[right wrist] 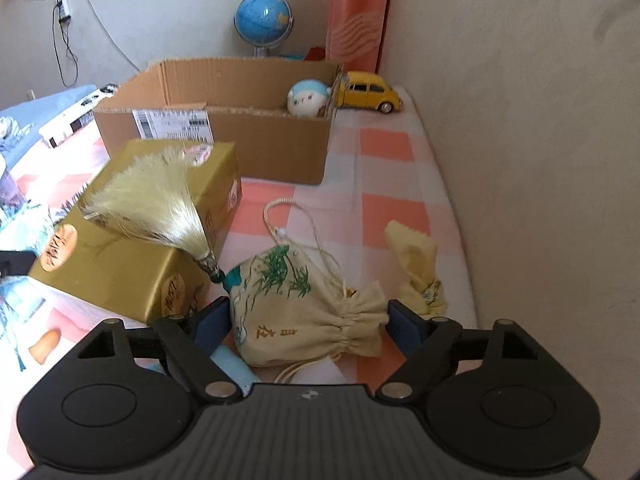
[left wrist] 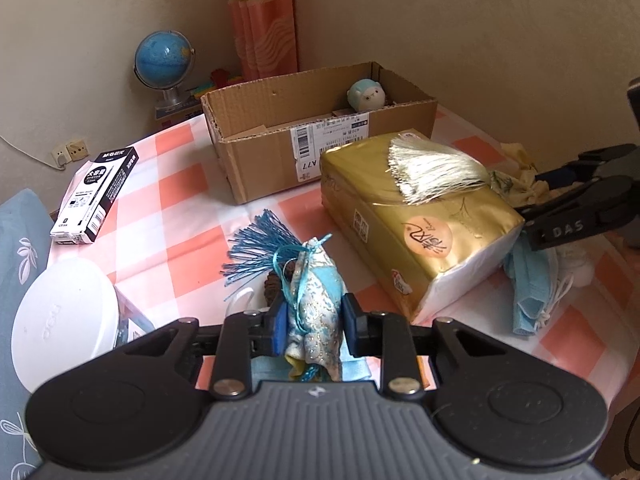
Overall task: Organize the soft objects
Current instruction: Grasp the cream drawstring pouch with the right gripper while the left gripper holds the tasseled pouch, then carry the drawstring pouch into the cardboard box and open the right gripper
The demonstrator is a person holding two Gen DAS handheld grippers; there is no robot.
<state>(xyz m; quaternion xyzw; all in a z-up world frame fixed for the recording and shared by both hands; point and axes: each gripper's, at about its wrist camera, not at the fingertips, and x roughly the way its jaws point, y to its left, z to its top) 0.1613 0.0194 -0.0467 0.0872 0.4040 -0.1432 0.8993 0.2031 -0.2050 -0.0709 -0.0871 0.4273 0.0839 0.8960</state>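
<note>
Left gripper (left wrist: 313, 328) is pinched nearly closed on a blue brocade sachet (left wrist: 316, 300), its blue pads pressing both sides of the cloth; the sachet's blue tassel (left wrist: 256, 252) fans out over the checked tablecloth (left wrist: 176, 208) just ahead. Right gripper (right wrist: 308, 320) stands wide, a cream drawstring pouch (right wrist: 304, 312) printed with green bamboo lying between its fingers; whether the pads press the pouch cannot be told, though the gathered neck reaches the right-hand pad and the pouch rests on the cloth. The pouch's pale tassel (right wrist: 156, 204) is draped over the gold tissue pack (right wrist: 120, 268), which sits just left of the pouch. Beyond the tissue pack stands an open cardboard box (right wrist: 224, 144) with a small blue-hooded plush toy (right wrist: 310, 98) in its far right corner. A yellow cloth bundle (right wrist: 416, 264) lies right of the pouch. In the left wrist view, a blue face mask (left wrist: 532, 288) lies to the right of the tissue pack, just under the right gripper's fingers.
</note>
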